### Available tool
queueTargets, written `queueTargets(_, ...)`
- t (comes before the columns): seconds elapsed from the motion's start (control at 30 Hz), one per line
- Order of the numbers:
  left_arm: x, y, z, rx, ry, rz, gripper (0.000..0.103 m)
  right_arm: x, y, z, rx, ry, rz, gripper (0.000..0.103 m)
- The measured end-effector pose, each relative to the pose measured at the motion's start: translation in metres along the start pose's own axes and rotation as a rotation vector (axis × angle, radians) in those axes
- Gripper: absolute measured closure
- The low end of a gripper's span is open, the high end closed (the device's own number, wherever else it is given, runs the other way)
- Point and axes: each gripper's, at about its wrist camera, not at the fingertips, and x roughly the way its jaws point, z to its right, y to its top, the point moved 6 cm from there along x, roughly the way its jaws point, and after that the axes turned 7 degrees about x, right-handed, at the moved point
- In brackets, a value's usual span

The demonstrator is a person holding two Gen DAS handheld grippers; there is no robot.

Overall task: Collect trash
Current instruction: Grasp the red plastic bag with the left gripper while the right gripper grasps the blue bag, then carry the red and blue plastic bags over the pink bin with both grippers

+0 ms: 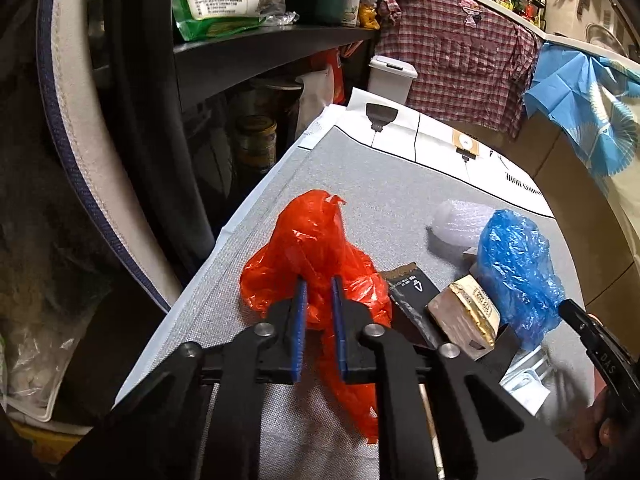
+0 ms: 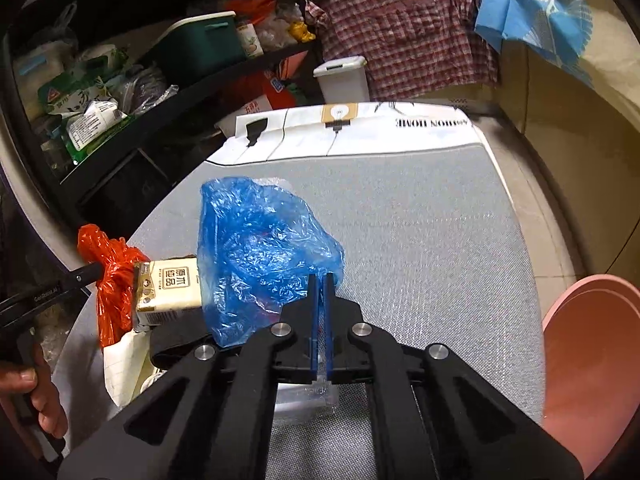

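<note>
My left gripper point(image 1: 319, 280) is shut on a crumpled red plastic bag point(image 1: 316, 240), which hangs between its blue pads over the grey table mat point(image 1: 380, 184). My right gripper point(image 2: 319, 278) is shut on the edge of a crumpled blue plastic bag point(image 2: 256, 248); the same bag shows in the left wrist view point(image 1: 516, 264). Between the bags lie a beige paper carton point(image 2: 168, 292), a black wrapper point(image 1: 412, 300) and a wad of white bubble wrap point(image 1: 460, 224). The red bag also shows in the right wrist view point(image 2: 112, 276).
A white bin with a lid point(image 2: 344, 80) stands beyond the table's far edge. Dark shelves point(image 1: 260, 44) full of packets run along the left. A pink round rim point(image 2: 592, 360) sits at the table's right. Clear plastic packaging point(image 2: 308, 396) lies under my right gripper.
</note>
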Motion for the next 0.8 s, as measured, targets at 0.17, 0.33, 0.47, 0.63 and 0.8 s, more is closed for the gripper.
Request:
queueTargets(0.17, -0.012, 0.006, -0.001, 0.002, 0.012, 0.041, 0.103, -0.018, 0.006, -0.006, -0.021, 0.005, 0.055, 0.102)
queueTargets(0.33, -0.024, 0.009, 0.000, 0.010, -0.004, 0.067, 0.103, -0.037, 0.015, -0.013, -0.032, 0.022, 0.102, 0.102)
queueTargets(0.47, -0.036, 0.012, 0.002, 0.020, -0.015, 0.095, 0.103, -0.057, 0.022, -0.022, -0.052, 0.036, 0.150, 0.102)
queueTargets(0.63, -0.048, 0.012, 0.011, 0.040, -0.035, 0.119, 0.103, -0.078, 0.024, -0.028, -0.066, 0.037, 0.187, 0.102)
queueTargets(0.8, -0.062, 0.010, 0.019, 0.069, -0.074, 0.138, 0.103, -0.094, 0.022, -0.029, -0.082, 0.022, 0.210, 0.102)
